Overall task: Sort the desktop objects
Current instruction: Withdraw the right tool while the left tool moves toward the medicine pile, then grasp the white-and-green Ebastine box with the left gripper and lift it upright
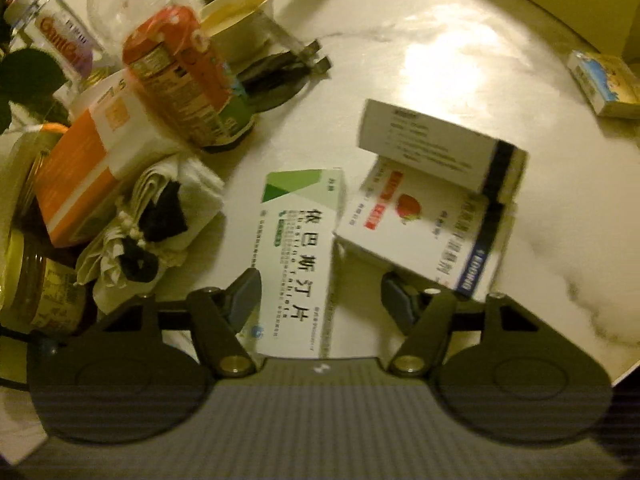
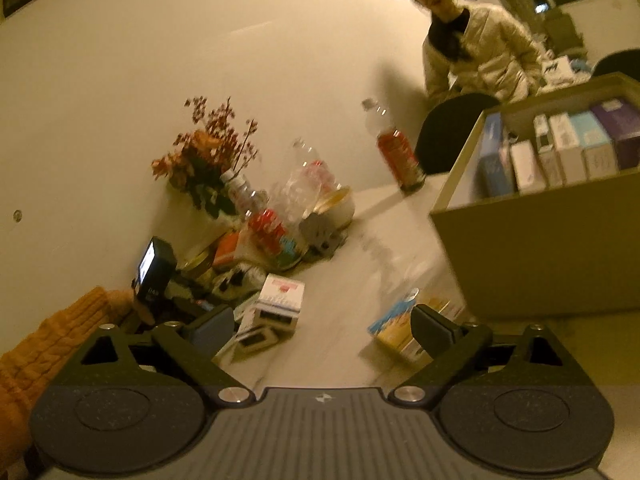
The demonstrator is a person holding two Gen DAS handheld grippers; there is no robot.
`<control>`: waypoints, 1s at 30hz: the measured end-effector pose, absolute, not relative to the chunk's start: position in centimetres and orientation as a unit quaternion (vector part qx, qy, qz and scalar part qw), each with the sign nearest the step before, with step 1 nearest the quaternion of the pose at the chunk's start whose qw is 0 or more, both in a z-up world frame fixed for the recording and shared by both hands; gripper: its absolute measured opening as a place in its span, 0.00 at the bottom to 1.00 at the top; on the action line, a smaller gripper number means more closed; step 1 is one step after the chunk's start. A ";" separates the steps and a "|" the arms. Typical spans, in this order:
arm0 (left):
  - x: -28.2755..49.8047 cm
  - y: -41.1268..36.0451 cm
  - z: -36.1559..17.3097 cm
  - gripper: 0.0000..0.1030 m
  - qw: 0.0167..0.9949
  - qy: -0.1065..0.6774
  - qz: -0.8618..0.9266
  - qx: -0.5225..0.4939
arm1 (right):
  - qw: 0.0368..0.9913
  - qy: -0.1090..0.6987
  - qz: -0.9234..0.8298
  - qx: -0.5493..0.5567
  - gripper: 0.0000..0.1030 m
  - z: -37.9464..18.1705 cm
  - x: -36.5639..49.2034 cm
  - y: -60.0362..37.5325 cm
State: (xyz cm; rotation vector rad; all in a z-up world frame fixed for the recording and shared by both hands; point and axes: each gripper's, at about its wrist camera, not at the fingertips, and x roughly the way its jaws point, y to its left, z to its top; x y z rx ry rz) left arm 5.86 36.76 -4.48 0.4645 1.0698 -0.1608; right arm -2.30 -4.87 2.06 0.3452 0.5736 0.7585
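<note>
Left wrist view, green-white medicine box [image 1: 298, 256] between open left gripper [image 1: 320, 296] fingers, on table [image 1: 440, 40]

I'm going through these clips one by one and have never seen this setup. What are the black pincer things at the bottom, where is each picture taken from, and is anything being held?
There is no robot: a person holds a two-finger gripper in each hand, with a fisheye camera on each looking along its fingers. In the left wrist view the left gripper is open over a green-and-white medicine box lying on the round white table, beside a strawberry-printed box with a white box on top. In the right wrist view the right gripper is open and holds nothing; ahead lie a blue-and-yellow carton and a storage bin already holding boxes. Nothing is gripped.
</note>
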 end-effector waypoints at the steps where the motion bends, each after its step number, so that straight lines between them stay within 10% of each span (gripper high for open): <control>1: 5.9 36.5 -4.5 0.61 0.832 0.504 -0.077 0.221 | 0.872 0.279 0.366 0.165 0.94 1.9 -2.3 -4.7; 16: 7.6 37.2 -3.9 0.69 0.833 0.517 -0.011 0.196 | 0.864 0.296 0.370 0.171 0.97 1.0 -2.7 -4.5; 21: 7.8 38.1 -4.0 0.50 0.837 0.528 -0.012 0.142 | 0.863 0.300 0.367 0.175 0.97 0.7 -2.5 -4.7; 30: 6.7 37.9 -3.9 0.48 0.853 0.512 0.038 0.091 | 0.856 0.311 0.373 0.175 0.97 0.0 -2.3 -4.2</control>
